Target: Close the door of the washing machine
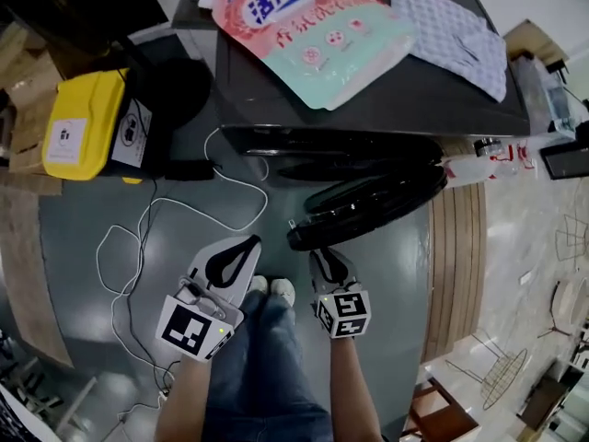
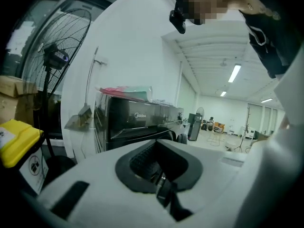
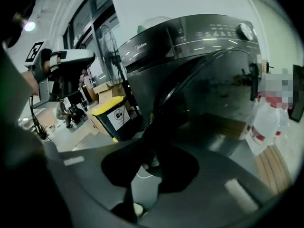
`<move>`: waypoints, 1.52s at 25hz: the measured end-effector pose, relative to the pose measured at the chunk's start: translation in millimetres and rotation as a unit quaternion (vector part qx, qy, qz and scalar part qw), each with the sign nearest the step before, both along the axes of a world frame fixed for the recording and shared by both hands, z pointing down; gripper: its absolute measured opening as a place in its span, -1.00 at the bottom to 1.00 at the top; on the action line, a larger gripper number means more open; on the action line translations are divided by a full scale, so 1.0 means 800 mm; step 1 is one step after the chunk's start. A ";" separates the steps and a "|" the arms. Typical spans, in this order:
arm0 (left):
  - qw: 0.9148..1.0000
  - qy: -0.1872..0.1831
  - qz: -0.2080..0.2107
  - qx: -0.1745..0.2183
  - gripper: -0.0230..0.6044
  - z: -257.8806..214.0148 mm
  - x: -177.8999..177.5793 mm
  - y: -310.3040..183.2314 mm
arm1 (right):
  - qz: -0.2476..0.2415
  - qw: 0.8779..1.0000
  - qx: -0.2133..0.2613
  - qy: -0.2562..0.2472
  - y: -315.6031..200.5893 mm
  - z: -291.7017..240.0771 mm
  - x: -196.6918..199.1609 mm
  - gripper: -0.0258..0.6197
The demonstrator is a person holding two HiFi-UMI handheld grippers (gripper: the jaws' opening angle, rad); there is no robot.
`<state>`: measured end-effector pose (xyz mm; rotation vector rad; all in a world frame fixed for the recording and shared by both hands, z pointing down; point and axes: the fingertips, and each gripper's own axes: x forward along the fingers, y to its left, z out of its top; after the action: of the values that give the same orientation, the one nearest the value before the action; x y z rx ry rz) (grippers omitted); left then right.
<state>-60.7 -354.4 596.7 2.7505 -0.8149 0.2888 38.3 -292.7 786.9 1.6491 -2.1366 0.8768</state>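
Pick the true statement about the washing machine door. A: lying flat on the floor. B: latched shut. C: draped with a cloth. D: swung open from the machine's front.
D: in the head view the round dark door angles out from the front of the washing machine.

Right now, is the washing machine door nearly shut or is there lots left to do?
Done: nothing closed yet; the door hangs swung out from the washing machine. In hand: the right gripper is up at the door's rim, though I can't tell if it pinches it; the left gripper is shut, empty. Left: swing the door flat against the front.
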 end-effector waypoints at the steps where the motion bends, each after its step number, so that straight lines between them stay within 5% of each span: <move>1: 1.000 -0.001 -0.005 -0.003 -0.93 0.002 -0.006 -0.002 | -0.006 1.000 0.008 0.008 -0.018 -0.002 0.000 -0.77; 6: 1.000 -0.002 -0.029 -0.013 -0.93 0.015 -0.031 -0.017 | -0.031 0.998 0.035 0.033 -0.102 -0.001 -0.001 -0.90; 11: 0.999 0.004 -0.046 -0.016 -0.93 0.018 -0.045 -0.031 | -0.005 0.998 0.047 0.043 -0.160 -0.002 0.009 -0.90; 22: 0.999 -0.001 -0.053 -0.011 -0.93 0.025 -0.068 -0.044 | 0.032 0.997 0.055 0.033 -0.171 -0.003 0.009 -0.88; 27: 0.998 0.001 -0.057 -0.005 -0.93 0.019 -0.066 -0.050 | 0.012 0.998 0.047 0.035 -0.171 -0.004 0.009 -0.89; 32: 0.998 0.002 -0.053 0.023 -0.93 -0.030 -0.055 -0.070 | 0.033 0.994 0.098 0.020 -0.168 -0.094 0.017 -0.89; 38: 0.994 0.011 -0.049 0.093 -0.93 -0.154 -0.037 -0.106 | 0.036 0.979 0.195 0.052 -0.170 -0.286 0.038 -0.89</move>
<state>-90.7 -439.1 473.6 2.8668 -1.0152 0.1712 69.0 -428.9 558.2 1.9153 -2.2942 0.3890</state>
